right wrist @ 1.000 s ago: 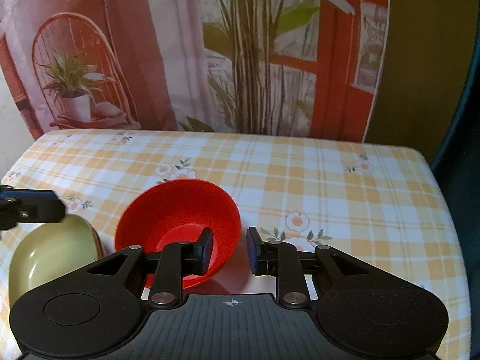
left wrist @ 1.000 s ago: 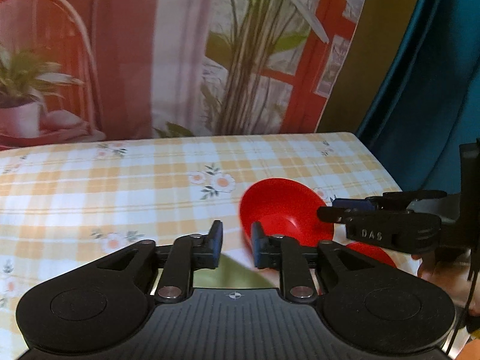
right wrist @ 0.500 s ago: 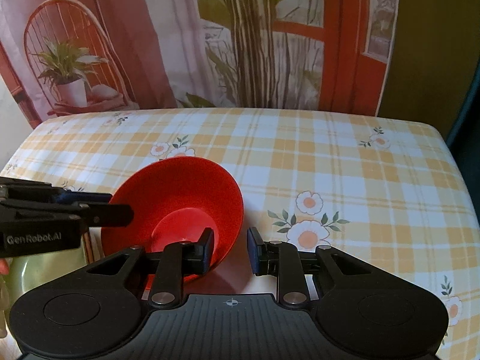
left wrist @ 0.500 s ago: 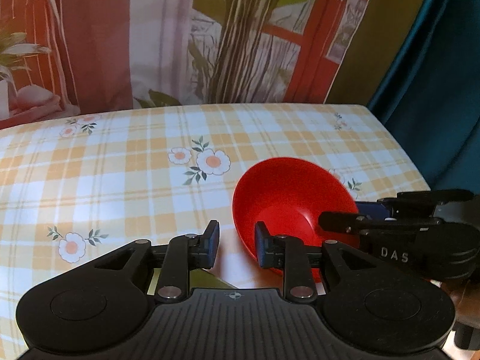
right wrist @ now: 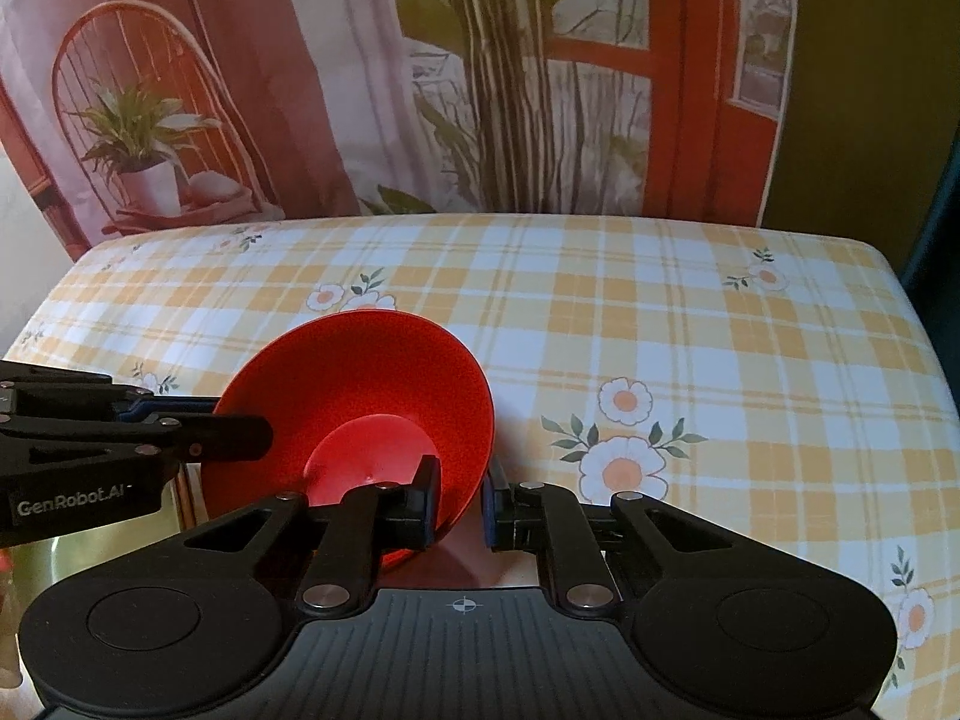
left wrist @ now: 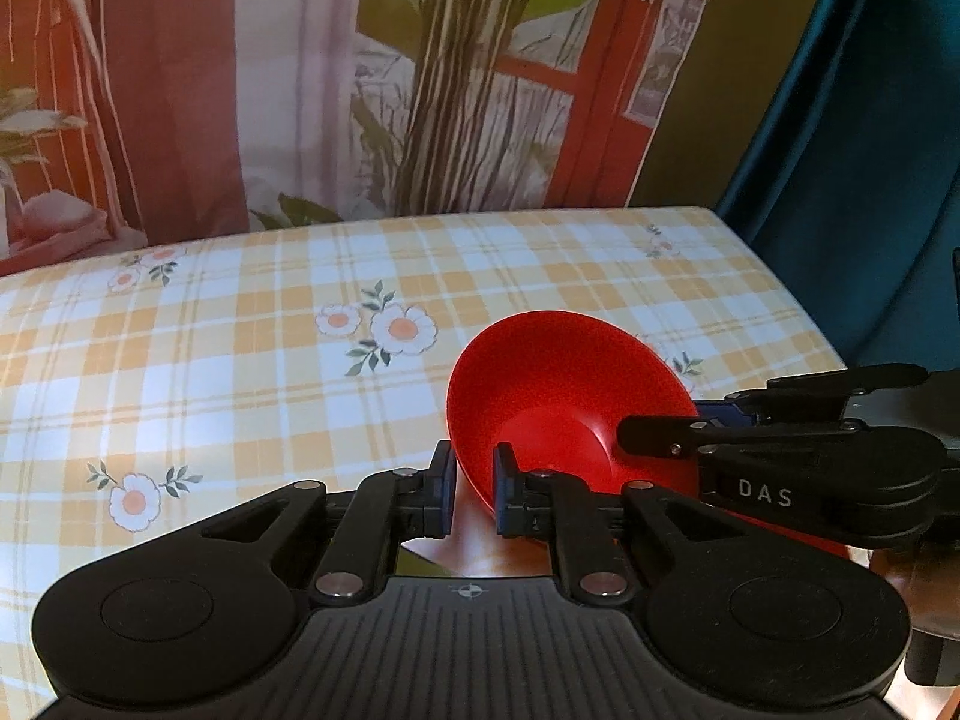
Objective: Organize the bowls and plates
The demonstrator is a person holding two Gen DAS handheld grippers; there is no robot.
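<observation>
A red bowl is tilted over the checked tablecloth, its opening turned toward the cameras. My left gripper has the bowl's near left rim between its pads, and its jaws are closing onto it. My right gripper takes the rim on the opposite side, its jaws also closing with the bowl wall between the pads. Each gripper shows in the other's view, side on at the bowl's edge: the right gripper and the left gripper. An olive-green dish lies below the left gripper.
The table wears a yellow-and-white checked cloth with flowers. A printed backdrop with a plant and a red window hangs behind it. A dark teal curtain hangs past the table's right edge.
Both pairs of jaws have narrowed onto the red bowl's rim. The left gripper has come forward and down toward the bowl, which looks larger. The right gripper has hardly moved.
</observation>
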